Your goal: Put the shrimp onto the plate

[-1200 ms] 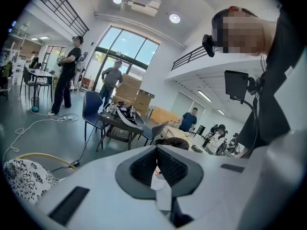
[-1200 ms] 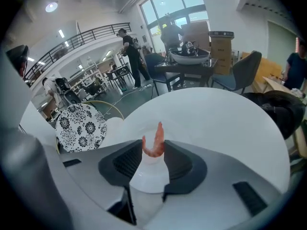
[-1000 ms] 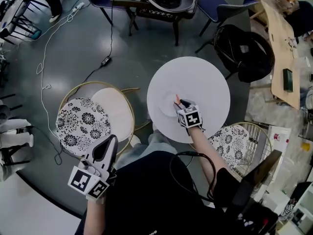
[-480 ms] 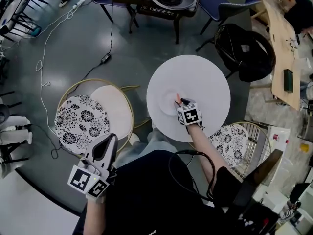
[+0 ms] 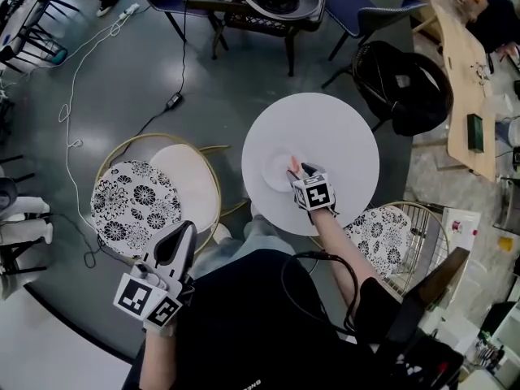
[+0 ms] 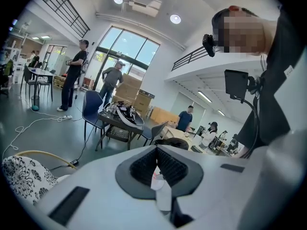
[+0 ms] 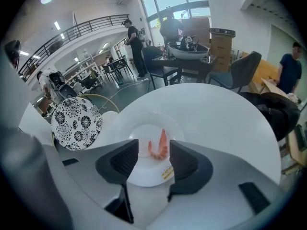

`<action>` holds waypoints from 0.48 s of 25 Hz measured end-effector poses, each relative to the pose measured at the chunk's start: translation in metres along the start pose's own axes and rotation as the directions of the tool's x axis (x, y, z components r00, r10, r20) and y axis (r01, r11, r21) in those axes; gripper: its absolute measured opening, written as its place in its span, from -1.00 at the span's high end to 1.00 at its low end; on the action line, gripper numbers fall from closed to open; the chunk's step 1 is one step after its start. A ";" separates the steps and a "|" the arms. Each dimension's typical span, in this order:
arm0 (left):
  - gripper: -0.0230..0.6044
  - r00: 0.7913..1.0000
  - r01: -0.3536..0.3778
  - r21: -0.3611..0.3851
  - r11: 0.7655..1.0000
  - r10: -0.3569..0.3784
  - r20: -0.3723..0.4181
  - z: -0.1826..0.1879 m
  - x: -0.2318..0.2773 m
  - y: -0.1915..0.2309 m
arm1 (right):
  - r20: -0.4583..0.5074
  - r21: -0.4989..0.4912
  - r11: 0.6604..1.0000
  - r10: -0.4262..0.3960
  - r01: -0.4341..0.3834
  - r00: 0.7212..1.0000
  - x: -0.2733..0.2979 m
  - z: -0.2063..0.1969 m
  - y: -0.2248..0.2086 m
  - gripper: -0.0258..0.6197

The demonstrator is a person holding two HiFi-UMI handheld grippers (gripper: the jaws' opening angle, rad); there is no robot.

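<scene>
A small orange-pink shrimp [image 7: 160, 146] lies on the white plate [image 7: 144, 174], which sits on a round white table [image 7: 216, 114]. My right gripper [image 7: 153, 148] hangs low over the plate, its jaws opening. The shrimp lies between the pads and neither pad presses on it. In the head view the shrimp [image 5: 292, 166] shows just beyond the right gripper [image 5: 301, 171] on the plate [image 5: 275, 171]. My left gripper [image 5: 182, 232] is held low at my left side, away from the table [image 5: 341, 136], its pads together with nothing between them [image 6: 156, 161].
Two stools with black-and-white flowered cushions stand by me, one on the left [image 5: 134, 205] and one on the right [image 5: 378, 230]. A black bag [image 5: 406, 84] rests on a chair behind the table. Cables [image 5: 77, 96] run over the grey floor. People stand farther off.
My right gripper has stayed over the plate with the shrimp at its tip. The left gripper has not moved. The head view has shifted slightly.
</scene>
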State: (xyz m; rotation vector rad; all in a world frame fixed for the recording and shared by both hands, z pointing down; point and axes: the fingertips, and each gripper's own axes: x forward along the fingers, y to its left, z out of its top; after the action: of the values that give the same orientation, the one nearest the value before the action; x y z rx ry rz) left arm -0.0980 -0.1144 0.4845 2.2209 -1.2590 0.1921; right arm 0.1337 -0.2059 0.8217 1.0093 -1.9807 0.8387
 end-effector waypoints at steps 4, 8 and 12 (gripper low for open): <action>0.91 1.000 0.009 0.004 1.000 -0.009 0.018 0.005 -0.002 -0.001 | 0.045 -0.003 1.000 -0.001 0.001 0.999 -0.016 0.017 0.006 0.32; 0.91 0.999 0.020 0.012 1.000 -0.021 0.037 0.013 -0.007 -0.002 | 0.106 -0.008 1.000 0.010 -0.009 0.994 -0.036 0.041 0.018 0.45; 0.91 0.998 0.032 0.018 0.999 -0.033 0.062 0.018 -0.012 -0.003 | 0.188 -0.022 1.000 0.022 -0.018 0.982 -0.063 0.069 0.033 0.65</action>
State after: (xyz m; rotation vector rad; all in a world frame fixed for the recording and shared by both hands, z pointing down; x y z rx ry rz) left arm -0.1048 -0.1138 0.4635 2.2762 -1.2572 0.1219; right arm 0.1092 -0.2225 0.7276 1.0931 -2.1570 0.7555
